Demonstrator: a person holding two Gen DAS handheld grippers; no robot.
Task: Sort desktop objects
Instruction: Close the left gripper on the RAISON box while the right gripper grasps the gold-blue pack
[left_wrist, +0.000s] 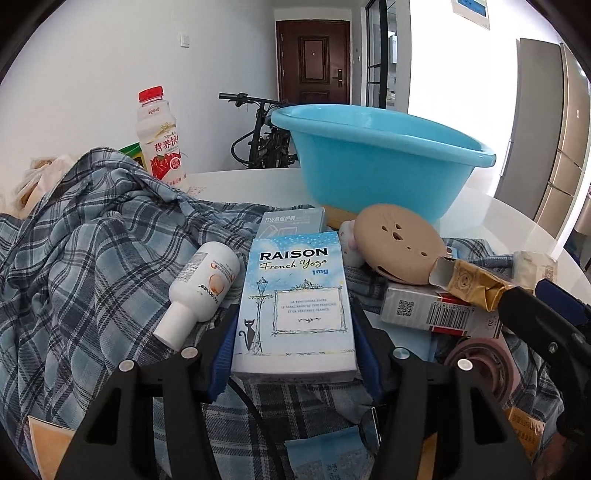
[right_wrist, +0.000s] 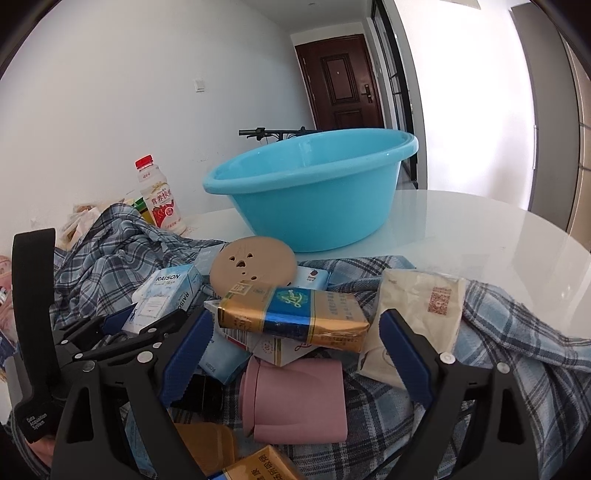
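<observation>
My left gripper (left_wrist: 293, 328) is shut on a light blue RAISON cigarette box (left_wrist: 297, 295), its blue pads pressed to both sides; the box also shows in the right wrist view (right_wrist: 166, 293). My right gripper (right_wrist: 295, 350) is open and empty, its fingers (right_wrist: 404, 350) either side of a gold and blue cigarette pack (right_wrist: 295, 317) and above a pink cup (right_wrist: 295, 398) lying on its side. A blue basin (left_wrist: 380, 158) stands behind the pile; it also shows in the right wrist view (right_wrist: 314, 192). A small white bottle (left_wrist: 201, 288) lies left of the RAISON box.
Things lie on a blue plaid shirt (left_wrist: 81, 258) over a white round table (right_wrist: 480, 236). A red-capped drink bottle (left_wrist: 160, 140) stands at the back left. A tan round lid (left_wrist: 399, 243), a white and red pack (left_wrist: 436, 310) and a tissue pack (right_wrist: 417, 310) lie in the pile.
</observation>
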